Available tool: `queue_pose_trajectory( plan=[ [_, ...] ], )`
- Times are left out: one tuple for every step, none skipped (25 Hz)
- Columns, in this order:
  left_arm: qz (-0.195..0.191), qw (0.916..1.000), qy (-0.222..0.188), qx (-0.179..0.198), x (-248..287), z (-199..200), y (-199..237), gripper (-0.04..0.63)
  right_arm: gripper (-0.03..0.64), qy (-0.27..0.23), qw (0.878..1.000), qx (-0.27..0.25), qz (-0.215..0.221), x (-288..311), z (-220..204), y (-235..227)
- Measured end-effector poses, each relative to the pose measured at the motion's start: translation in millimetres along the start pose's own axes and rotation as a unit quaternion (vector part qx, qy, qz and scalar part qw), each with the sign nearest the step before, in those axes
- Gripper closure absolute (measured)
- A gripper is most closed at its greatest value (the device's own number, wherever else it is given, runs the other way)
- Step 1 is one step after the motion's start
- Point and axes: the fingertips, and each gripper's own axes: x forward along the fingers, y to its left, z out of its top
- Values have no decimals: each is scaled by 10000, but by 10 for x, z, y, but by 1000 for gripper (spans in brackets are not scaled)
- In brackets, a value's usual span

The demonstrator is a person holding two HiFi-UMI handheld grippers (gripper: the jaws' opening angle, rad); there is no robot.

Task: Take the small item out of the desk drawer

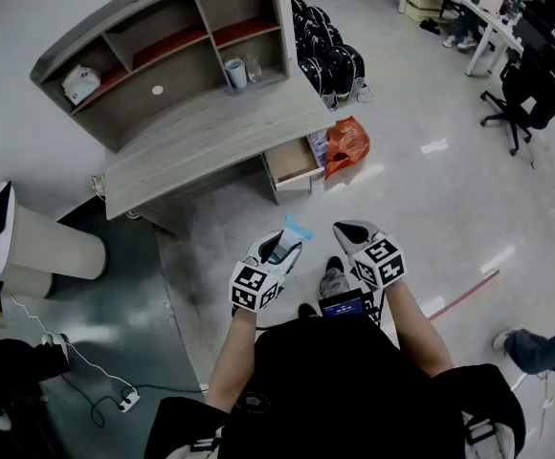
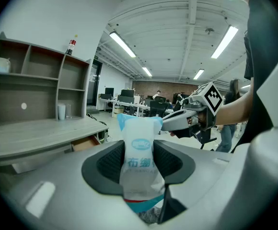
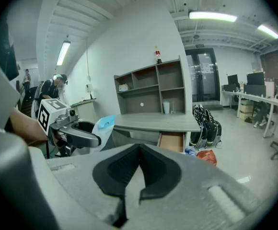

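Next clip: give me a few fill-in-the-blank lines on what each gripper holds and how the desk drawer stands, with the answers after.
Of the left gripper and the right gripper, the white-and-blue packet sits in the ___ one. The fingers of the right gripper are shut on ___. The desk drawer stands ___. The bag on the floor beside the drawer is ___ in colour.
Missing words: left; nothing; open; orange.

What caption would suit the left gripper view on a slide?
Left gripper clamps a small white-and-blue packet, with the open drawer behind.
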Motion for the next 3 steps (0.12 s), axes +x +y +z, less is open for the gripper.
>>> queue_pose_trajectory(
  plan=[
    [-1,10000,1,2,3,0,-3,403,620,0,10000,4,-1,-4,-3,-3],
    [-2,10000,2,4,6,-1,-5,403,620,0,10000,6,-2,-7,-5,-6],
    [-4,10000,3,7,10,-2,-8,403,620,0,10000,8,-4,-11,-8,-10]
  ],
)
